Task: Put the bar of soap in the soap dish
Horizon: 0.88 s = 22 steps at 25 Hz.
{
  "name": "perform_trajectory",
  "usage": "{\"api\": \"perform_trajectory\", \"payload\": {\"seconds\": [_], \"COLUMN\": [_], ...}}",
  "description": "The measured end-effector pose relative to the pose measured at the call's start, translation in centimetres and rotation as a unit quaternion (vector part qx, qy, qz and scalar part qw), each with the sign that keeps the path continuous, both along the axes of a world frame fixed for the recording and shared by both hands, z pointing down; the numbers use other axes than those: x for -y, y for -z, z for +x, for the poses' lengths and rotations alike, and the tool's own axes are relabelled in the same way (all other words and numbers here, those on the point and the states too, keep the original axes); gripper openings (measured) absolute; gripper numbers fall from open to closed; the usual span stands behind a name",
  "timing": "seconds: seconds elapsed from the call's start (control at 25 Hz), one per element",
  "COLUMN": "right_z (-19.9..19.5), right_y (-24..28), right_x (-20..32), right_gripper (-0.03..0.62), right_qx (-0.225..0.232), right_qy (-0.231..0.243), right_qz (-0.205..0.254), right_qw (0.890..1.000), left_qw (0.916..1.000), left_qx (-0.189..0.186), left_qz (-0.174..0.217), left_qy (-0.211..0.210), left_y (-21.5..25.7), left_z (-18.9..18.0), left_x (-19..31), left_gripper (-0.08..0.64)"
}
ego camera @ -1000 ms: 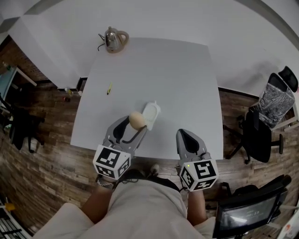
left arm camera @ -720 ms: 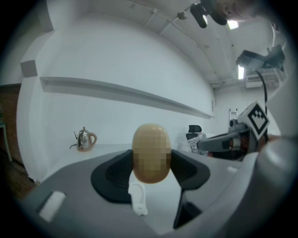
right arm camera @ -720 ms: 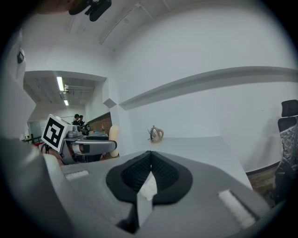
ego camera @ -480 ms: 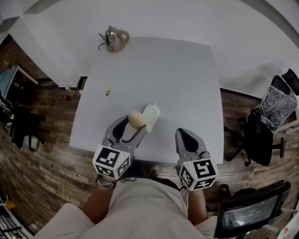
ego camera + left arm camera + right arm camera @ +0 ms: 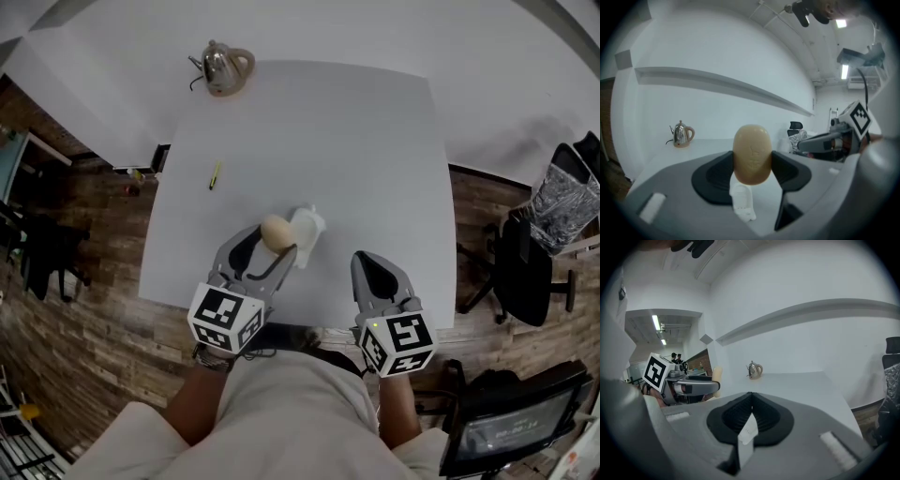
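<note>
My left gripper (image 5: pixel 272 246) is shut on a tan oval bar of soap (image 5: pixel 276 232), held upright between the black jaws (image 5: pixel 752 153). It hangs just left of the white soap dish (image 5: pixel 306 228), which lies on the white table (image 5: pixel 356 150). In the left gripper view the soap dish (image 5: pixel 742 201) shows below the soap. My right gripper (image 5: pixel 375 275) hovers near the table's front edge, right of the dish, jaws pressed together with nothing between them (image 5: pixel 751 409). The soap (image 5: pixel 716 377) also shows at the left of the right gripper view.
A metal kettle (image 5: pixel 221 68) stands at the table's far left corner. A small yellow-green pen (image 5: pixel 215 174) lies near the left edge. Black office chairs (image 5: pixel 553 234) stand on the wooden floor to the right.
The left gripper with the soap has shifted slightly forward and nearer the dish. The right gripper has barely moved.
</note>
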State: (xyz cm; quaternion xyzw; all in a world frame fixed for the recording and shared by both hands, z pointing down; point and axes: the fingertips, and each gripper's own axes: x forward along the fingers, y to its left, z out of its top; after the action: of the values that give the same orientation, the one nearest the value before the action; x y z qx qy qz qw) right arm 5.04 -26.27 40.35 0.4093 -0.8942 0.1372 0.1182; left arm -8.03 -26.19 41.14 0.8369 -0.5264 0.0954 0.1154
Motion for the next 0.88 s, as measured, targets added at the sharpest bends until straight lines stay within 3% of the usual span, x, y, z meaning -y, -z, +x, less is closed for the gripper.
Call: {"api": "perform_trajectory", "payload": {"seconds": [0.88], "right_z": [0.2], "right_y": [-2.8], "right_x": [1.9], "right_gripper": [0.002], "right_qx": [-0.032], "right_qy": [-0.027], "right_qz": [-0.046], "right_qw": [0.998], "left_qw": [0.9975], "left_qx": [-0.021], "left_qz": [-0.059], "left_qy": [-0.035], "left_y": [-4.1], "left_z": [0.3], "left_x": [2.5], "left_gripper": [0.267]}}
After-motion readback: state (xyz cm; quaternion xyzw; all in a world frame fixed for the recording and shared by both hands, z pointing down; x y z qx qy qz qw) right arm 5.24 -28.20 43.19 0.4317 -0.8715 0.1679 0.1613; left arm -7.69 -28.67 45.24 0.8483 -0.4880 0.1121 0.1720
